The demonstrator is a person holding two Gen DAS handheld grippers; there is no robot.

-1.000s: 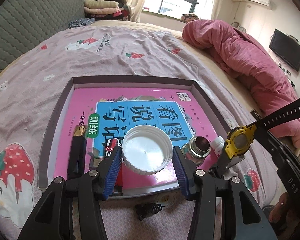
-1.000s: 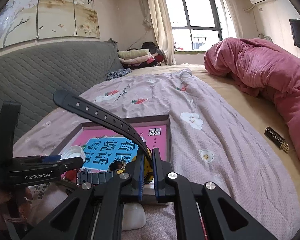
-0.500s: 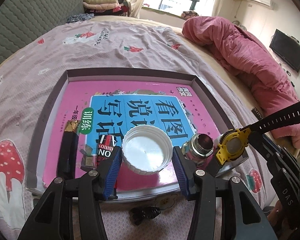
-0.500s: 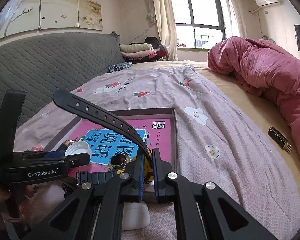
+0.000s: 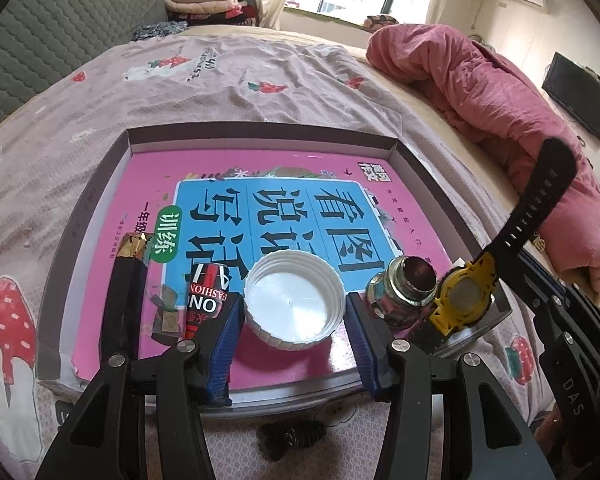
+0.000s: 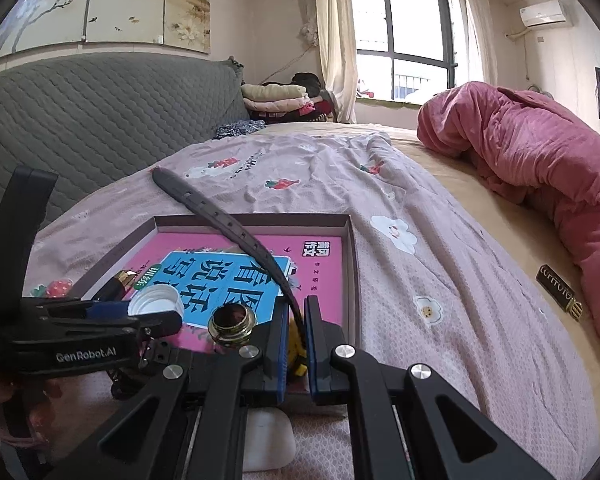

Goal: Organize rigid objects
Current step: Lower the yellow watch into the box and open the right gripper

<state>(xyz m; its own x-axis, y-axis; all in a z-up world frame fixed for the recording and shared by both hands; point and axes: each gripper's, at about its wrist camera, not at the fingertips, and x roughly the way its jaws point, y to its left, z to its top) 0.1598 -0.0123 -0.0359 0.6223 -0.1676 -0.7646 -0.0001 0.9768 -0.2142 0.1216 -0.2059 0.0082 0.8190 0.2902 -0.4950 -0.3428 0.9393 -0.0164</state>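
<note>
Both tools as before | L tool [image 5: 294, 314] pinching white cap [image 5: 295, 305] | R tool [image 6: 296, 346] clamped on watch [image 5: 464, 300], strap now steeper

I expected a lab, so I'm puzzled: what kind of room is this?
Most likely a home bedroom. The work happens on a bed sheet printed with strawberries, against a padded grey headboard, with a rumpled pink quilt and folded clothes by the window.
</note>
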